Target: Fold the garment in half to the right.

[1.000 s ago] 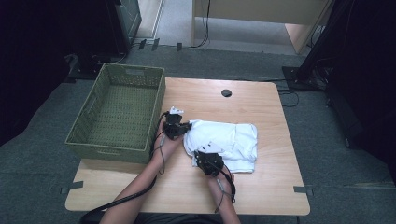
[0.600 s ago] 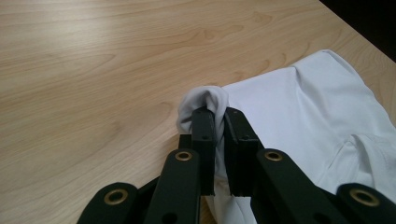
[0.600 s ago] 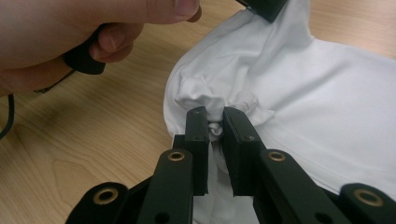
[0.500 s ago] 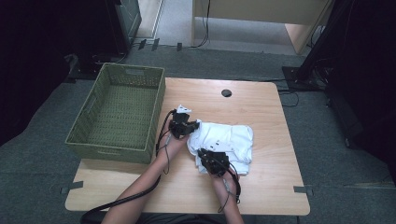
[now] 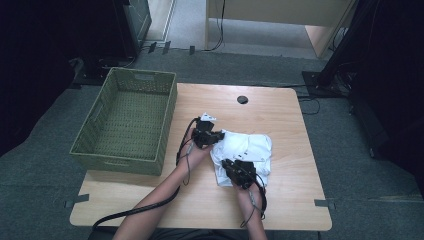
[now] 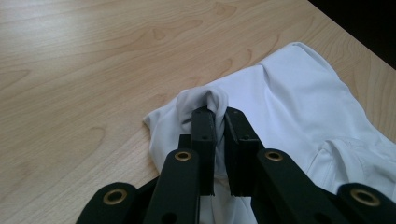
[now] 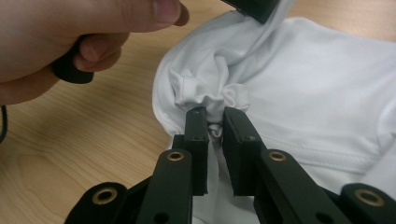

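Jaws of left gripper [image 6: 215, 112] and right gripper [image 7: 215, 112] clamped on white cloth [image 5: 250, 147], pinched folds hidden between.

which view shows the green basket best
The high view: the green basket sits whole at the table's left edge, nothing inside it. The two gripper views look at the white cloth pinched in their jaws, not at the basket.
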### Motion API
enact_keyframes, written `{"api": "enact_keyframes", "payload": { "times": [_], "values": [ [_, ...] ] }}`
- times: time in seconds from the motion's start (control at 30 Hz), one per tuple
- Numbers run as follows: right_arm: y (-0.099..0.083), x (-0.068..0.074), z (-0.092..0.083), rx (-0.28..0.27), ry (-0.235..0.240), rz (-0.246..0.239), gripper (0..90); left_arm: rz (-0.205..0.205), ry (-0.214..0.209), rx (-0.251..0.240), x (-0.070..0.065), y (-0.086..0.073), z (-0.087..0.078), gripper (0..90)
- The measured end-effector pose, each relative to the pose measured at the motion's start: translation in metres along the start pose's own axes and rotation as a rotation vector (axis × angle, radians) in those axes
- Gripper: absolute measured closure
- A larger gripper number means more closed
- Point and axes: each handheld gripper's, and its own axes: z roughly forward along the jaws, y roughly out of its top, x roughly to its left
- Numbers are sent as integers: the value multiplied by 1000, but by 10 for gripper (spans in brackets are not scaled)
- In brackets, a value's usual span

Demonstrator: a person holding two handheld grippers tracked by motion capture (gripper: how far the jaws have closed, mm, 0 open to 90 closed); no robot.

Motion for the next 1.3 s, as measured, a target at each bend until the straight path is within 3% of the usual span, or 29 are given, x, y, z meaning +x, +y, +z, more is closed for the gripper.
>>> {"api": "enact_keyframes", "payload": {
  "times": [0.27,0.5,0.63,1.03,1.3],
  "values": [
    [-7,-8,7,54,-43,-27,810,0,-21,27,7,-8,12,837],
    [-9,-7,10,54,-24,-18,797,6,-23,26,8,-12,16,835],
    [-9,-5,12,48,-27,-28,797,30,6,38,8,-12,13,836],
    [-4,3,23,42,-8,-65,794,-4,20,34,22,-13,5,836],
    [3,13,33,48,8,-81,796,-44,44,39,41,-16,-10,836]
  ]
}}
